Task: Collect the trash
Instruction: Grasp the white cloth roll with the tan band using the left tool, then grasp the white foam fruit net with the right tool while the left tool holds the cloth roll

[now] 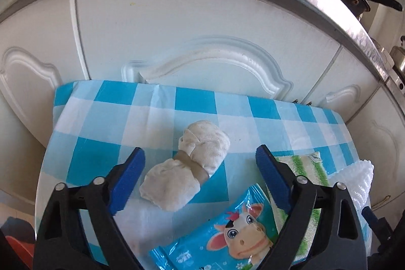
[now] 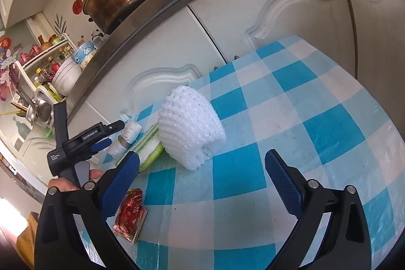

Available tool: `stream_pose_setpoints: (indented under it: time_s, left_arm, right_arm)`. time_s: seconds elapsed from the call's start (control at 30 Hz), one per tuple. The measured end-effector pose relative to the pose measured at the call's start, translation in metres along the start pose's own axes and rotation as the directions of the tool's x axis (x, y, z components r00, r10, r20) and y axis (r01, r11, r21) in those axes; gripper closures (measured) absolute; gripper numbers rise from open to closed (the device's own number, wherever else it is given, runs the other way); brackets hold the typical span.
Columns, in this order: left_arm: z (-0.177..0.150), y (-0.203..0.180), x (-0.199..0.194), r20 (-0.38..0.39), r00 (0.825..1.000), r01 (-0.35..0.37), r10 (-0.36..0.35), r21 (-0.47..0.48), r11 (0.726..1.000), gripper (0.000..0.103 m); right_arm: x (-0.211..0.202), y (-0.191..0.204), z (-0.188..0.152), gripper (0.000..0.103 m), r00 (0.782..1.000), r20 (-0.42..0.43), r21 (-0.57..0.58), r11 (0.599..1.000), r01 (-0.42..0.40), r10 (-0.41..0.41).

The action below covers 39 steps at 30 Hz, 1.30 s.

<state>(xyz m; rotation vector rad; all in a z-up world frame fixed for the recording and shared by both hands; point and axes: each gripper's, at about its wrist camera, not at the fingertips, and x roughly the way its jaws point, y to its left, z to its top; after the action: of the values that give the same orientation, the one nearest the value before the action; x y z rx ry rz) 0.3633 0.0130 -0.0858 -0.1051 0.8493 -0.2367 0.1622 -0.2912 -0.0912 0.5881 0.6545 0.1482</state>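
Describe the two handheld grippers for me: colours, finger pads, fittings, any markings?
Both match: the left gripper and right gripper have black plastic finger arms with triangular cut-outs, round silver pivot pins and blue pads. The right one's pads show a ribbed texture. From the right wrist view, the left gripper's black body bears small white lettering, too small to read. No cables visible.

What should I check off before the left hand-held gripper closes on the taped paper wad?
1. Left hand-held gripper open: ok, blue pads stand apart.
2. Taped paper wad between the pads: ok, centred, neither pad touching it.
3. Wet-wipes pack clear of the wad: cannot tell, their edges lie very close.
4. Striped sponge cloth out of the closing path: not ok, the right pad sits over it.
5. Right hand-held gripper free: ok, open and holding nothing, the foam fruit net ahead of it.
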Motion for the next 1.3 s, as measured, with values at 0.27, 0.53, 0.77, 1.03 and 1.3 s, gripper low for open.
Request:
stream_pose_setpoints:
  time_s: [0.27,0.53,0.77,1.03,1.3]
  left_arm:
    - [-0.007,0.0,0.016,-0.043,0.998,-0.036,0.037,0.024,0.999,0.052]
    - [-0.036,-0.026,-0.003,-0.069,0.998,0.009,0.0,0.118,0.993,0.056]
    - [-0.08,-0.058,-0.031,-0.119,0.991,0.092,-0.069,0.199,0.976,0.056]
    - [-0.106,-0.073,-0.048,-0.116,0.989,0.114,-0.094,0.179,0.977,0.056]
    - [-0.11,-0.065,-0.056,-0.052,0.994,0.097,-0.092,0.095,0.991,0.058]
  right_arm:
    - [-0.002,0.004,0.001,0.005,1.0,0.01,-0.023,1.0,-0.02,0.02]
    - [-0.001,-0.005,0.005,0.005,1.0,0.016,-0.001,1.0,-0.012,0.012]
    - [-0.001,-0.017,0.01,0.005,1.0,0.018,0.032,0.999,-0.006,0.005]
    - [0.007,-0.013,0.006,0.006,1.0,-0.018,-0.003,1.0,0.017,-0.017]
    - [0.019,-0.002,-0.001,0.006,0.997,-0.08,-0.064,0.998,0.012,-0.017]
